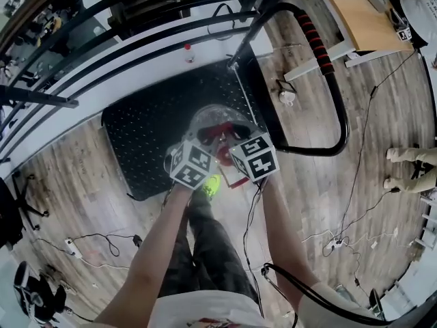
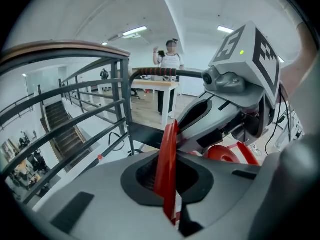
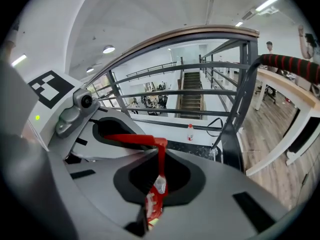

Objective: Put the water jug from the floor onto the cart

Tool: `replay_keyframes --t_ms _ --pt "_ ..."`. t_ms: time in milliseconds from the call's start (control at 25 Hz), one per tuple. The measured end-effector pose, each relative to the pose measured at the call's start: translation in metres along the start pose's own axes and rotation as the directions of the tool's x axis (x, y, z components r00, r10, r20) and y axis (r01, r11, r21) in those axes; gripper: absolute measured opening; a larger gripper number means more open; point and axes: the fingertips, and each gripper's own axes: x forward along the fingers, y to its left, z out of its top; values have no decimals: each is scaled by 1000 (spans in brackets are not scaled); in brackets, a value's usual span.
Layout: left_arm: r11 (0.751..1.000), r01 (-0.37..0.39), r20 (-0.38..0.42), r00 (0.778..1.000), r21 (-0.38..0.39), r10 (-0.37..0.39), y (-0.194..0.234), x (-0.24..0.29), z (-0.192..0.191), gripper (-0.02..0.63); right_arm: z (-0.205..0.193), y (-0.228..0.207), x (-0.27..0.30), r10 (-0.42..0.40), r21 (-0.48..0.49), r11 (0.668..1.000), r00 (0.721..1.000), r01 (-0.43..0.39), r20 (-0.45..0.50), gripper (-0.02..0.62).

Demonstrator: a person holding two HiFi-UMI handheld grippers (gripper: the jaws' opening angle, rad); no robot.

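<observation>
Water jug (image 1: 205, 118) hangs over the cart (image 1: 136, 142) deck, left gripper (image 2: 169, 184) and right gripper (image 3: 156, 184) both clamped on its red handle (image 3: 131, 139).

Black metal railing (image 2: 123, 104) runs along the floor edge, with a staircase (image 3: 190, 95) beyond it. Small red-capped bottle (image 1: 188, 52) stands upright on the white ledge beside the railing. Wood-top table (image 1: 355, 16) on white legs, top right. Thin cables (image 1: 362, 142) trail over the wood floor (image 1: 75, 176). White power strip (image 1: 72, 247) lower left. A person's legs (image 1: 410, 166) at the right edge.
</observation>
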Motion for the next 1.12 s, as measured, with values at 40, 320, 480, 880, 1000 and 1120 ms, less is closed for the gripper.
replay_keyframes --t_ms 40,320,480,880,1000,1120 --pt "1000 -3 4 1000 -2 3 4 1 1 14 2 -2 3 -3 -6 1000 1000 3 -3 20" --pt "999 -41 5 999 27 40 25 0 5 15 18 -15 19 -21 -4 1000 1000 21 1 20" --pt "999 -43 10 999 1 43 36 0 1 16 24 -17 27 -23 13 1000 1000 23 21 20" --pt "999 -47 9 999 -13 48 51 3 5 91 37 -44 43 -83 65 995 996 81 22 20" --pt "998 -60 5 998 -14 60 58 -4 3 118 42 -49 48 -104 101 990 994 101 30 20" --pt "998 -63 -3 998 -21 63 67 -8 -1 127 47 -50 53 -118 137 984 992 111 43 21"
